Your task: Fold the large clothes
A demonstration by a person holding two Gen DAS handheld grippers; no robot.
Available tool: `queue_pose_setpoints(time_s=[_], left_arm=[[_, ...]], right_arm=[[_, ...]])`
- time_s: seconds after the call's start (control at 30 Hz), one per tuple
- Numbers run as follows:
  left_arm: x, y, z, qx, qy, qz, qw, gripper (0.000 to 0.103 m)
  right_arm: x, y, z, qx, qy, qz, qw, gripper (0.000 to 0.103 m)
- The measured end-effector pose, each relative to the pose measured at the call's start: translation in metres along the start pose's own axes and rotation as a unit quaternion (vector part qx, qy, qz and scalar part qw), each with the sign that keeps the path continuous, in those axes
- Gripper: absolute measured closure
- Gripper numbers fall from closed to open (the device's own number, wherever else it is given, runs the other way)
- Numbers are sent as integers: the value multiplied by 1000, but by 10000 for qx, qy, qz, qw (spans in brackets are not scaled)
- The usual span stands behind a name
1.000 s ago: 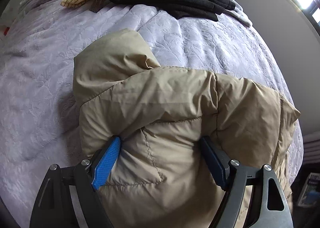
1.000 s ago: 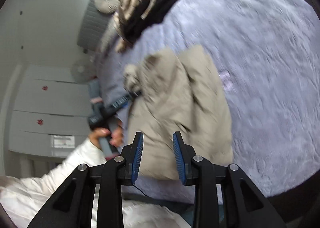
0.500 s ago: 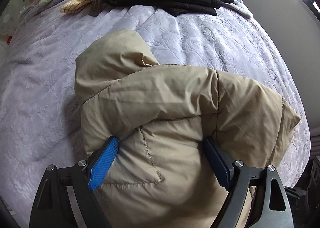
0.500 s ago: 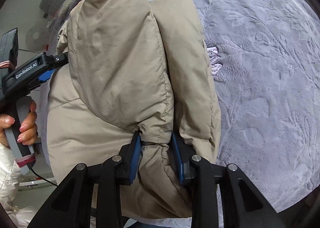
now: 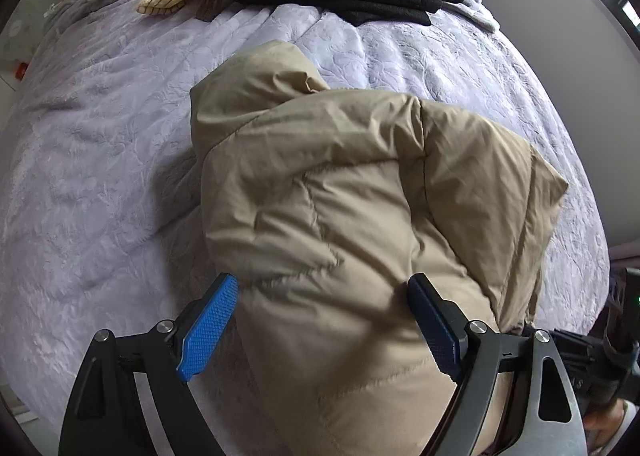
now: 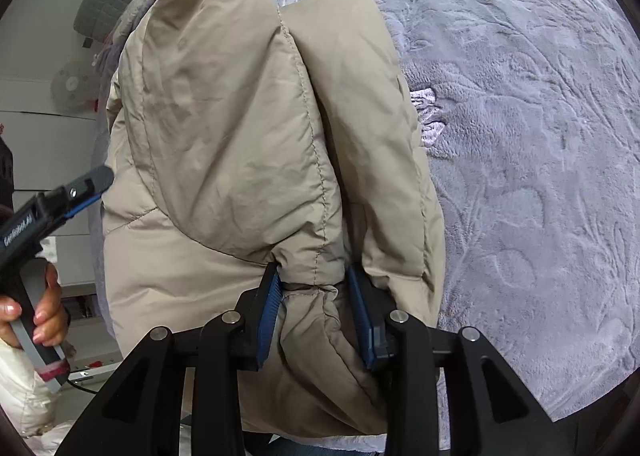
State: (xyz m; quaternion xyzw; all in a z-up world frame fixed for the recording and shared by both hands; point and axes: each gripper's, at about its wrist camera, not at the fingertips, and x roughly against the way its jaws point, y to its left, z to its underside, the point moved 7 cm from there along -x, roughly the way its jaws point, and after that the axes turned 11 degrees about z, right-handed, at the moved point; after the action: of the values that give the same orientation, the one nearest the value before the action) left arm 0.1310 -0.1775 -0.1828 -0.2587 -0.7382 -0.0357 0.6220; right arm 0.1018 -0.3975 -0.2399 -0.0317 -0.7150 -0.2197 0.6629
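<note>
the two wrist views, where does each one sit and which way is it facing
Left wrist: on the left claw, aimed steeply down at the tan jacket on the grey bedspread; own blue pads show, wide apart.
Right wrist: on the right claw, looking down the jacket; its opening pads flank a fold; a hand holds the left claw.
Shared: jacket, bedspread.

L tool wide apart; R tool opening.
</note>
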Motion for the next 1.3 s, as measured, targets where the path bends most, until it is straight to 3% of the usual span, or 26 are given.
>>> queue_pose_setpoints(time_s=[0.07, 0.3, 0.5, 0.6, 0.63, 0.7, 0.8, 0.9, 1.0, 1.13, 1.3], left_arm=[[4, 6, 8, 85, -5, 182, 9998, 9], [-1, 39, 43, 757, 140, 878, 9932, 8], [-14, 60, 60, 1542, 352, 1910, 9688, 8], [-19, 64, 64, 1601, 408, 2208, 9612, 8], [-19, 66, 65, 1600, 419, 2289, 9593, 8], [-19, 69, 66, 1590, 434, 2462, 9551, 8], [-21, 71, 72, 1630, 567, 2939, 9401, 8], [-23, 72, 74, 1773, 563, 3409, 9215, 8], [-27, 74, 75, 1900, 483, 3638, 9106, 4], [-40, 81, 80, 1809, 618, 3524, 9161, 4], [-41, 92, 80, 2026, 535, 3908, 8963, 4]], right_arm=[[-1, -2, -1, -13, 18, 5, 10000, 65], [7, -12, -7, -50, 91, -40, 9999, 61], [38, -16, -18, 161, -89, 100, 9998, 46], [51, -23, -29, 248, -248, 219, 9991, 31], [53, -27, -32, 262, -273, 261, 9989, 22], [56, -34, -38, 260, -291, 304, 9988, 21], [54, -44, -44, 233, -269, 98, 9993, 21], [48, -48, -46, 240, -190, -122, 9995, 0], [36, -44, -47, 395, -118, -177, 9990, 0], [12, -40, -51, 529, 285, -309, 9977, 0], [-9, -40, -58, 369, 704, -708, 9943, 0]])
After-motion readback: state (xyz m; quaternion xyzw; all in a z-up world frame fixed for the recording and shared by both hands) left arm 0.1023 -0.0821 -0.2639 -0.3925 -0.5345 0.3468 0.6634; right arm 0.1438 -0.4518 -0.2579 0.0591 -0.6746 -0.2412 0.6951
